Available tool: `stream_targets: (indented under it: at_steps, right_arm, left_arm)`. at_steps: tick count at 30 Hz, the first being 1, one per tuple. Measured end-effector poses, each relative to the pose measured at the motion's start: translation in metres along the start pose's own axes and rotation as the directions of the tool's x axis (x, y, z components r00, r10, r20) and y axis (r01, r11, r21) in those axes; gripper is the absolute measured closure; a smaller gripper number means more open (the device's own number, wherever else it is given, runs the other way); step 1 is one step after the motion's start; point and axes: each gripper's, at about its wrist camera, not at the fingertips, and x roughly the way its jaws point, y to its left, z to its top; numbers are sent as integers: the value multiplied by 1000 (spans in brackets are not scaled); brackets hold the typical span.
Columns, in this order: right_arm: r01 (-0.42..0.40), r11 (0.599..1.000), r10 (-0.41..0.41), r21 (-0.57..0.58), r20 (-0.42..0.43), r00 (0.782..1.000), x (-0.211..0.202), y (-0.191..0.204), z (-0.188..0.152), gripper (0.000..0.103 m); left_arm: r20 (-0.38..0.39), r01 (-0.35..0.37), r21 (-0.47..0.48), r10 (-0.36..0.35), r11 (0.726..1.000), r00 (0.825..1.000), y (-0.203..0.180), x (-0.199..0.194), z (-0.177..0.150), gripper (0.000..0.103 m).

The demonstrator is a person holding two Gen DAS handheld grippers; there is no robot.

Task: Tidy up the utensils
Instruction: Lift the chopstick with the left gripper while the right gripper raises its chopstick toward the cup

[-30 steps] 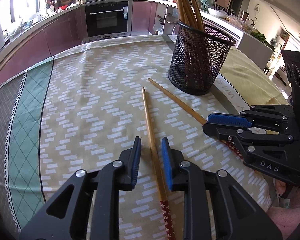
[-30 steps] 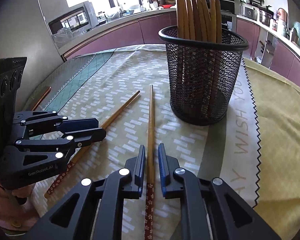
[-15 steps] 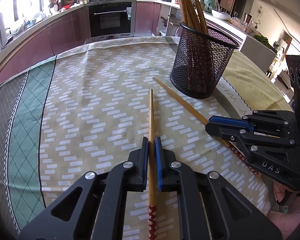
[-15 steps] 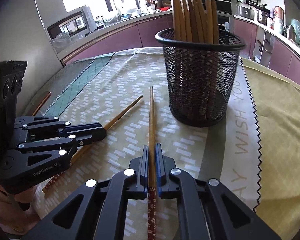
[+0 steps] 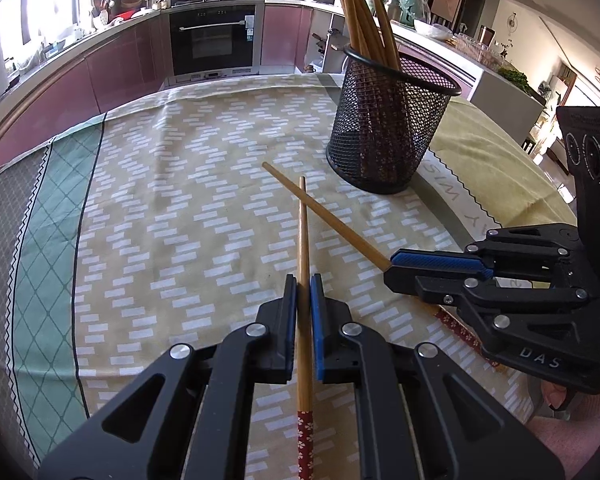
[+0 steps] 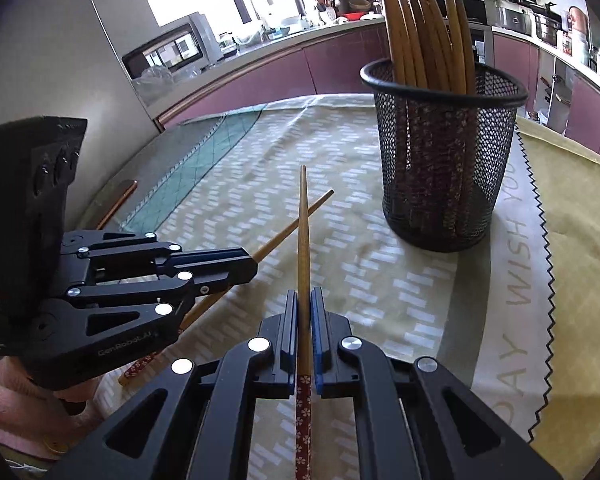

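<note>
Both grippers just closed. Left gripper clamped on chopstick; right gripper clamped on second chopstick. Sticks now crossed. Next, likely: lift into holder.

Home kitchen: built-in oven, microwave, pink cabinets.

1. The mesh holder, crowded with upright chopsticks, blocked the table's far right part.
2. The tablecloth toward the left edge lay open for passage.
</note>
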Motion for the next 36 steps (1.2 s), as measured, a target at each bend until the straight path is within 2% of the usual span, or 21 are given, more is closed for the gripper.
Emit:
stream_targets:
  at_steps: [5, 8, 13, 17, 28, 36]
  right_arm:
    - [77, 996, -78, -35, -15, 997, 6, 4, 2, 95]
    - [87, 995, -89, -55, -19, 996, 8, 8, 2, 91]
    - [112, 991, -113, -76, -10, 994, 10, 12, 1, 91]
    - [104, 993, -104, -55, -7, 995, 9, 9, 2, 96]
    - [33, 999, -34, 10, 17, 999, -1, -3, 0, 97]
    - [-12, 999, 10, 30, 53, 999, -12, -9, 0, 97]
  left_arm:
    - [-11, -8, 8, 8, 1000, 1000, -1, 4, 0, 95]
    - [-13, -11, 11, 11, 1000, 1000, -2, 5, 1, 95]
    - [-11, -16, 18, 17, 1000, 1000, -3, 6, 1, 95]
    - [-11, -16, 19, 16, 1000, 1000, -3, 5, 2, 95]
    - [-4, -15, -3, 15, 1000, 1000, -1, 3, 2, 95]
    - [13, 23, -19, -23, 1000, 1000, 2, -5, 3, 95]
